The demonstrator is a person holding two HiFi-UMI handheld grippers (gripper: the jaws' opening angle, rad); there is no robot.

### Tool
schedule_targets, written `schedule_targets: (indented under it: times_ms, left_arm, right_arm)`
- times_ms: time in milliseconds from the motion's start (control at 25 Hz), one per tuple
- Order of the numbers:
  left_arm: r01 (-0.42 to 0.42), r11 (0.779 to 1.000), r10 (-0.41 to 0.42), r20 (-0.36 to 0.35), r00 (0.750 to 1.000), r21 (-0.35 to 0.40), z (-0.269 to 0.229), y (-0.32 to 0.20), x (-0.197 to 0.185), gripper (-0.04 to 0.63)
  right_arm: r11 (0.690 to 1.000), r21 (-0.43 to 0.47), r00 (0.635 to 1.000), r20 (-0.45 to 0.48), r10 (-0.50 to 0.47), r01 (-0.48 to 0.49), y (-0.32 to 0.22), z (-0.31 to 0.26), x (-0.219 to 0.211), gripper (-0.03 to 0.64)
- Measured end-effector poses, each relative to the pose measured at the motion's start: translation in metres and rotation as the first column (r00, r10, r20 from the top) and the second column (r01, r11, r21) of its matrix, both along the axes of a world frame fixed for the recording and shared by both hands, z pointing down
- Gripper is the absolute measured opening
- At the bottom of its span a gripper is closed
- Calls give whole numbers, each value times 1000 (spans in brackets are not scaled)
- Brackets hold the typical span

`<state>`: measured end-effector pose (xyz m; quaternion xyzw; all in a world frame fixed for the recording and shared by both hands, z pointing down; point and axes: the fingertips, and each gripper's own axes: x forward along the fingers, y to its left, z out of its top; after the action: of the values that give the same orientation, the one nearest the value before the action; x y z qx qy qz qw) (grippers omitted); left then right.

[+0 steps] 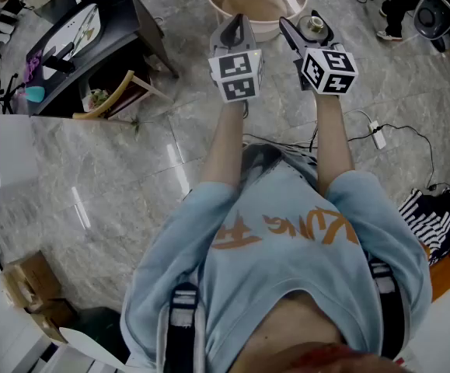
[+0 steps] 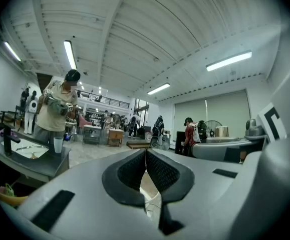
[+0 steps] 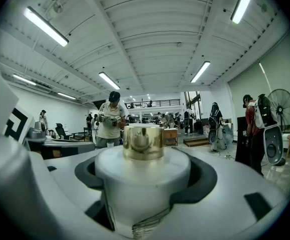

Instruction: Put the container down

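Note:
A white cylindrical container [image 3: 142,184] with a shiny gold cap [image 3: 143,142] stands upright between the jaws of my right gripper [image 3: 145,176], whose dark pads press on its two sides. In the head view the right gripper [image 1: 308,31] is held out in front of the person, with the container's cap [image 1: 315,24] showing at its tip, next to the near rim of a round beige basin [image 1: 214,3]. My left gripper [image 1: 237,22] is level with it on the left. Its jaws [image 2: 146,171] are shut with nothing between them.
The beige basin sits on the marble floor just beyond both grippers. A dark desk [image 1: 92,29] with clutter stands at the upper left and a white cabinet [image 1: 7,162] at the left. Cables [image 1: 376,134] and a striped cloth [image 1: 434,208] lie on the right.

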<state>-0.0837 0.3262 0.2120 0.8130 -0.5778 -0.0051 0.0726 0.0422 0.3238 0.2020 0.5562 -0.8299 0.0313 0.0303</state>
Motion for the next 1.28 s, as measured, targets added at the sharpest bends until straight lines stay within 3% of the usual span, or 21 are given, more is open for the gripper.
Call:
schedule_targets:
  times_ms: [320, 480, 800, 1280]
  left_arm:
    - [16, 999, -17, -18, 1000, -32, 17, -1, -22, 29]
    - [20, 999, -21, -31, 999, -47, 22, -4, -28, 29]
    - [20, 998, -21, -23, 1000, -54, 24, -4, -37, 29]
    - [25, 999, -27, -43, 999, -43, 17, -25, -38, 29]
  right_arm:
    - [1000, -12, 1000, -11, -14, 14, 6, 13, -18, 360]
    - [1000, -20, 999, 46, 14, -14, 7, 14, -12, 360]
    - [997, -50, 995, 71, 66, -63, 9, 17, 8, 360]
    - [998, -47, 997, 66, 31, -28, -18, 12, 7, 360]
